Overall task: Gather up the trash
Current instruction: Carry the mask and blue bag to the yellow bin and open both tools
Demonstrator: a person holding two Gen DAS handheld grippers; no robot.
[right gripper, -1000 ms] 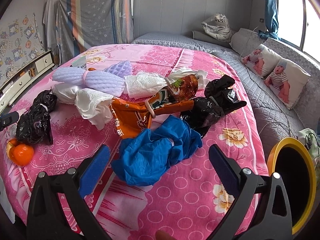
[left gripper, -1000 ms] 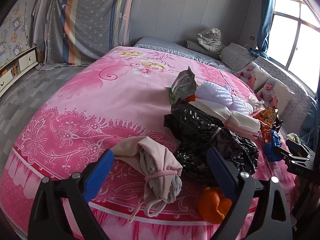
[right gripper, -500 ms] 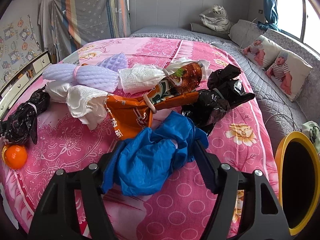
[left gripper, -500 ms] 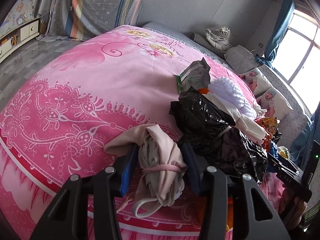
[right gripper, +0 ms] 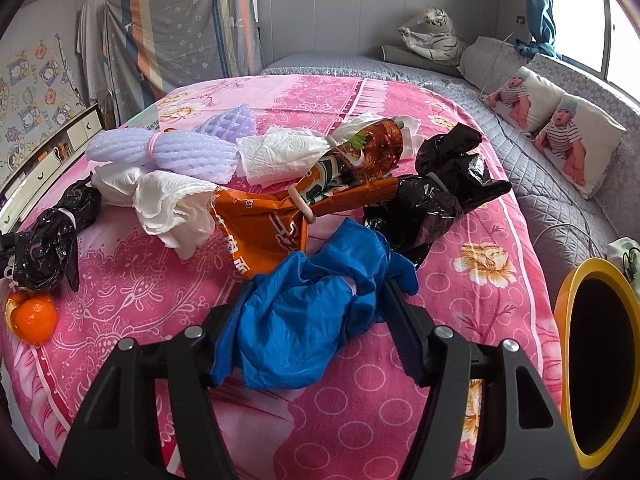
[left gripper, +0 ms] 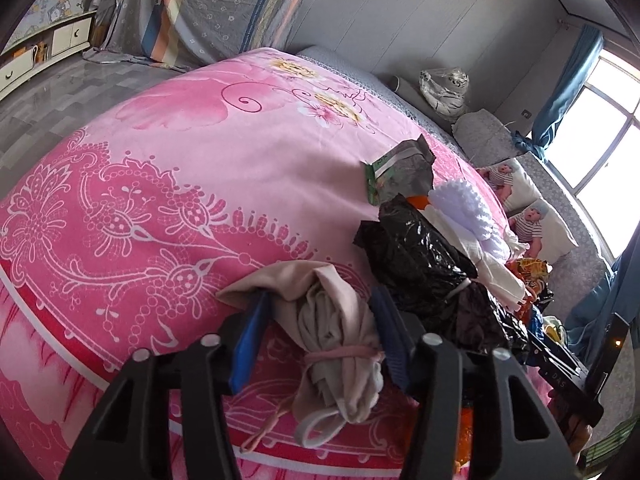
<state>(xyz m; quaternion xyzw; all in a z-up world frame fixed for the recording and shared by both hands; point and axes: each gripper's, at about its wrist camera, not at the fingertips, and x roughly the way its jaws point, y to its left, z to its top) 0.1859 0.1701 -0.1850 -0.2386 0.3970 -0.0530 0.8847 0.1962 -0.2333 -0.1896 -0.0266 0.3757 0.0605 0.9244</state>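
Note:
My left gripper (left gripper: 320, 312) is shut on a beige cloth bundle (left gripper: 336, 332) tied with a pink band, at the near edge of the pink bed (left gripper: 160, 200). My right gripper (right gripper: 316, 304) is shut on a crumpled blue plastic bag (right gripper: 304, 320) on the same bed (right gripper: 480, 300). Other trash lies behind: a black bag (right gripper: 436, 196), an orange snack wrapper (right gripper: 264, 220), white tissue wads (right gripper: 172, 208), purple foam netting (right gripper: 176, 152). In the left wrist view I see a black bag (left gripper: 424, 256) and a grey-green pouch (left gripper: 400, 172).
A yellow-rimmed bin (right gripper: 600, 356) stands at the bed's right side. An orange fruit (right gripper: 34, 316) and another black bag (right gripper: 52, 236) lie at the left edge. Baby-print pillows (right gripper: 560, 132) and a toy tiger (right gripper: 432, 40) sit at the back.
Both grippers moved forward and closed: the left around the beige bundle, the right around the blue bag. Both were wide open a second ago.

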